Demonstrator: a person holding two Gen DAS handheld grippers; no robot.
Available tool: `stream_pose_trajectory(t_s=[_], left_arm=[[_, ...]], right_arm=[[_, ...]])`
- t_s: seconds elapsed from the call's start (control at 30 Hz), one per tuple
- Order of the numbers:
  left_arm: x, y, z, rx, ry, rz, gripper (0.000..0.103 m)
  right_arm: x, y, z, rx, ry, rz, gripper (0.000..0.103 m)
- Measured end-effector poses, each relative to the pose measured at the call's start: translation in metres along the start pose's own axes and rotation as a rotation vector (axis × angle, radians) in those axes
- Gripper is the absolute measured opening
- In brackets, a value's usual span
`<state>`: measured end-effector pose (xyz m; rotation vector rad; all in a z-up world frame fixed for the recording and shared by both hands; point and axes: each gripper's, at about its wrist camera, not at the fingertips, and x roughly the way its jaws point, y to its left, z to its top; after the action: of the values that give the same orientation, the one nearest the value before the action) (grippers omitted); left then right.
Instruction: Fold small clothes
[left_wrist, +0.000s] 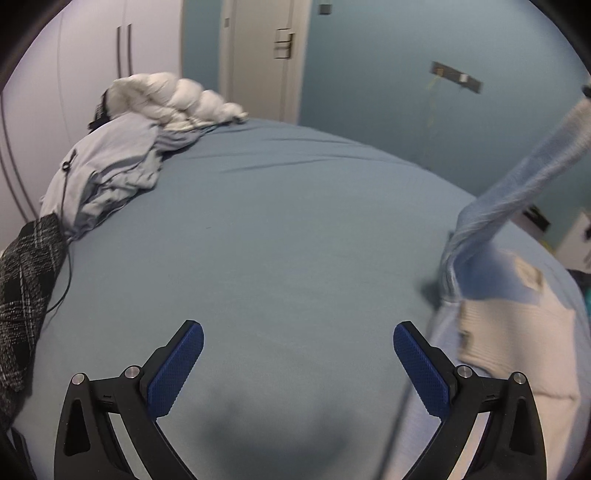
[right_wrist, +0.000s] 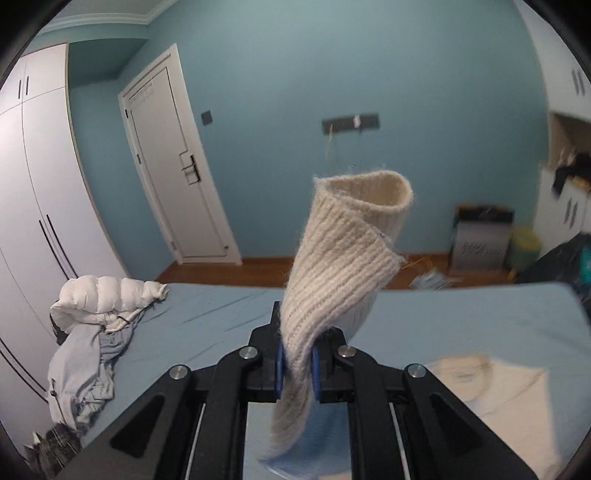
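A bedroom with teal walls; a bed (left_wrist: 280, 229) covered in a smooth blue sheet serves as the folding surface. The right gripper (right_wrist: 297, 363) has its blue pads pressed together on the cream ribbed cuff (right_wrist: 343, 254) of a small knitted sweater (left_wrist: 517, 332), and the cuff stands up above the pads, curled open at its end. From the left wrist view, the pale blue sleeve (left_wrist: 524, 181) stretches taut and slanting from the garment up towards the top right, where the gripper holding it is out of frame. The sweater's body, blue with a cream panel, lies blurred at the right edge of the bed. The left gripper (left_wrist: 298, 363) hangs above bare sheet near the front edge, its two fingers spread wide with nothing between them.

A crumpled pile of grey-blue clothing (left_wrist: 107, 173) topped by a white puffer jacket (left_wrist: 173, 98) sits at the far left corner; a dark plaid cloth (left_wrist: 26, 295) drapes over the left edge.

Likely risk: only one sleeve is gripped and nothing pins the body, so the whole sweater may drag or bunch across the sheet instead of folding flat. The springy cuff could also slip from the narrow pads
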<state>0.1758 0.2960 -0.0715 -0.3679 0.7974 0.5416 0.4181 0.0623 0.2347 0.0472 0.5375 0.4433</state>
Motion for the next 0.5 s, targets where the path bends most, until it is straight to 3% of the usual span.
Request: stream_pose_trajectory(t_s=[0.13, 0.2, 0.3, 0.4, 0.5], left_arm=[[-0.04, -0.015, -0.01, 0.068, 0.043, -0.109, 0.103], [-0.065, -0.02, -0.019, 0.104, 0.049, -0.157, 0.103], [-0.09, -0.026, -0.043, 0.192, 0.015, -0.142, 0.103], [-0.091, -0.034, -0.065, 0.268, 0.003, -0.155, 0.103], [-0.086, -0.044, -0.064, 0.283, -0.003, -0.156, 0.103]], right_arm=[[-0.026, -0.068, 0.0, 0.056, 0.049, -0.092, 0.007], [-0.02, -0.095, -0.006, 0.056, 0.093, -0.144, 0.007], [-0.018, -0.13, -0.035, 0.061, 0.168, -0.21, 0.007], [-0.006, -0.175, -0.073, 0.095, 0.243, -0.239, 0.008], [0.003, -0.247, -0.134, 0.203, 0.356, -0.342, 0.021]])
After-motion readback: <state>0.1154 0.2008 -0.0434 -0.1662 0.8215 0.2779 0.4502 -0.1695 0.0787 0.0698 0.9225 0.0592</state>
